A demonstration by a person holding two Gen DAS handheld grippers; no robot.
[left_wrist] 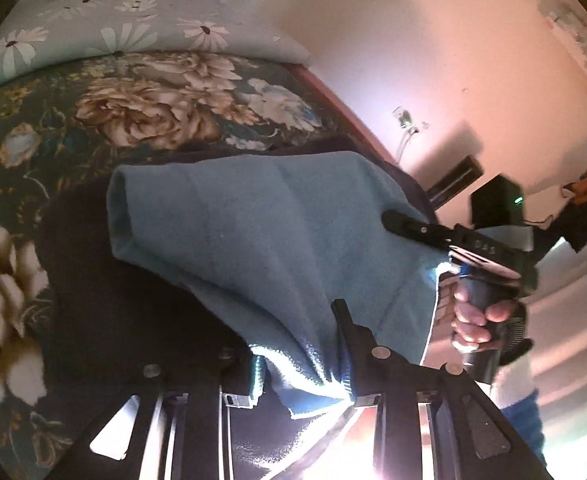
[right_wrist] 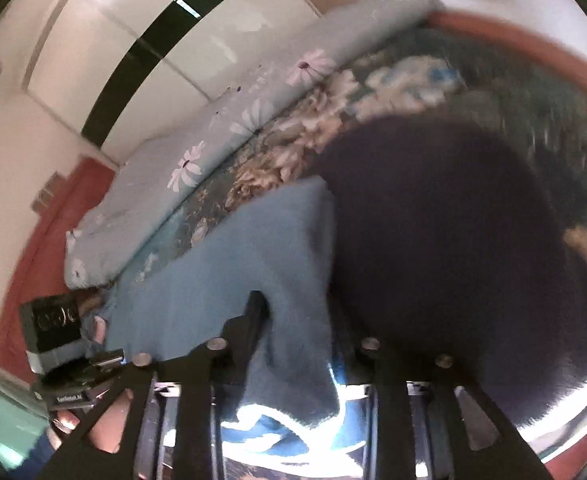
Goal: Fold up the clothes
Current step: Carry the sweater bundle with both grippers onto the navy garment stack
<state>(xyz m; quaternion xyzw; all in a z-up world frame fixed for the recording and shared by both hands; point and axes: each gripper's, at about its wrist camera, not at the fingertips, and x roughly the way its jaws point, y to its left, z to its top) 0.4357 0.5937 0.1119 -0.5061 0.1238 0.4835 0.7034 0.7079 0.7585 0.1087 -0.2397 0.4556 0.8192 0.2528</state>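
A light blue fleecy garment [left_wrist: 253,220] hangs stretched between my two grippers above the bed. In the left wrist view its near corner is bunched between the fingers of my left gripper [left_wrist: 297,332], which is shut on it. At the right my right gripper [left_wrist: 413,226] pinches the cloth's far edge, a hand [left_wrist: 473,320] around its handle. The right wrist view, blurred, shows the blue garment [right_wrist: 233,264] running through my right gripper [right_wrist: 305,320], which is shut on it. My left gripper's body [right_wrist: 57,328] sits at the lower left. A dark cloth [left_wrist: 105,280] [right_wrist: 453,240] lies spread on the bed underneath.
The bed has a dark floral bedspread [left_wrist: 133,100] [right_wrist: 413,76] with a pale daisy-print quilt [left_wrist: 113,28] [right_wrist: 253,112] along its far side. A reddish wooden bed edge [left_wrist: 333,92] meets a light wall. White wardrobe doors [right_wrist: 173,40] stand beyond the bed.
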